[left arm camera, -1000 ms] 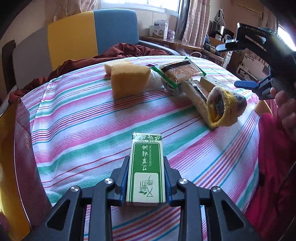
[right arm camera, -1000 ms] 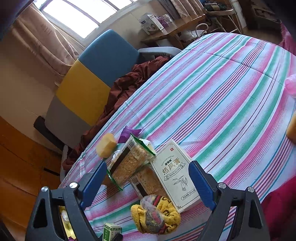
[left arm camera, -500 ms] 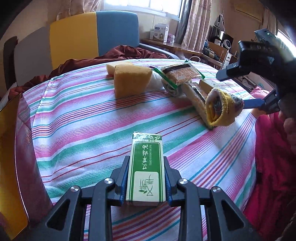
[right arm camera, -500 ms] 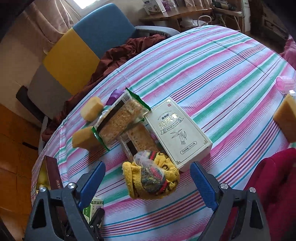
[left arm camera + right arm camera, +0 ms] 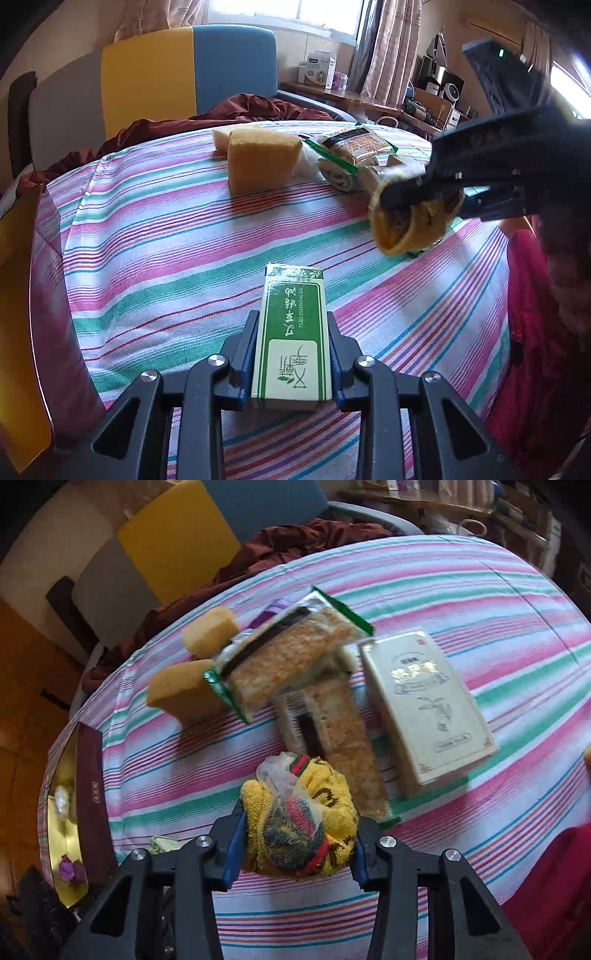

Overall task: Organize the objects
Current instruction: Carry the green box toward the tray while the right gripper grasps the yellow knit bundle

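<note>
My left gripper is shut on a green and white essential oil box, held just above the striped tablecloth. The right gripper has its jaws closing on a rolled yellow sock bundle with a bit of clear plastic on top; both blue pads press its sides. In the left wrist view the right gripper clamps the sock bundle at the right of the table.
Two yellow sponges, two cracker packets and a white box lie just beyond the sock. An open maroon and gold box sits at the table's left edge. A chair stands behind; red cloth hangs at the right.
The right gripper dropped over the sock bundle and its wide jaws closed onto it. The left gripper kept hold of the green box and stayed put.
</note>
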### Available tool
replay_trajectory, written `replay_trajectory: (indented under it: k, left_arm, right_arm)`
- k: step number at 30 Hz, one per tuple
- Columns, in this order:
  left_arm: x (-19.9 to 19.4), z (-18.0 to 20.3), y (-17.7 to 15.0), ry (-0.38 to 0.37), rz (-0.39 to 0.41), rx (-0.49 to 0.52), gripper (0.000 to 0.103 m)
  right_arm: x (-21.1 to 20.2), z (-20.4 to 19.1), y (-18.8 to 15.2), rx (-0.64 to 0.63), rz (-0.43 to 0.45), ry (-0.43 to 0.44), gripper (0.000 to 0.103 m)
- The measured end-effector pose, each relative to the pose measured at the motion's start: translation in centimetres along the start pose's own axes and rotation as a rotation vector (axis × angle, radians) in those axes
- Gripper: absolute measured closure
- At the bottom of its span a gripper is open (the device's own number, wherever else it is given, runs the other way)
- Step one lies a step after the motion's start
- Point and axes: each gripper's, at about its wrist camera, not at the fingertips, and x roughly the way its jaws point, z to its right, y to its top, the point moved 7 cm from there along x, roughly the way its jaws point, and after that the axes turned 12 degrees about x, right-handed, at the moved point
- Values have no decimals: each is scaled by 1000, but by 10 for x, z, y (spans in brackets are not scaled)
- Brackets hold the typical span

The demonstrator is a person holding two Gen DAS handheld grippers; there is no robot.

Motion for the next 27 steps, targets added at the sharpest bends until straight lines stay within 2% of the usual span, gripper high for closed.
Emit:
replay_trajectory:
  k: [2, 4, 17, 23, 27]
  left_arm:
    - [0, 0, -1, 1, 6, 1, 72]
    - [0, 1, -1, 4, 9, 7, 72]
    - [-15, 2, -6, -8, -15, 4, 73]
    - [-48, 4, -3, -4, 37, 20, 73]
    - [-87, -24, 3, 29, 97, -52, 72]
  right_arm:
    - [-1, -20, -6, -70, -6, 73, 57]
    - [4, -28, -12, -126, -11, 42, 57]
    - [37, -27, -27, -225, -98, -81, 57]
    - [39, -26, -28, -235, -99, -102, 57]
    - [38, -26, -28, -240, -98, -110, 57]
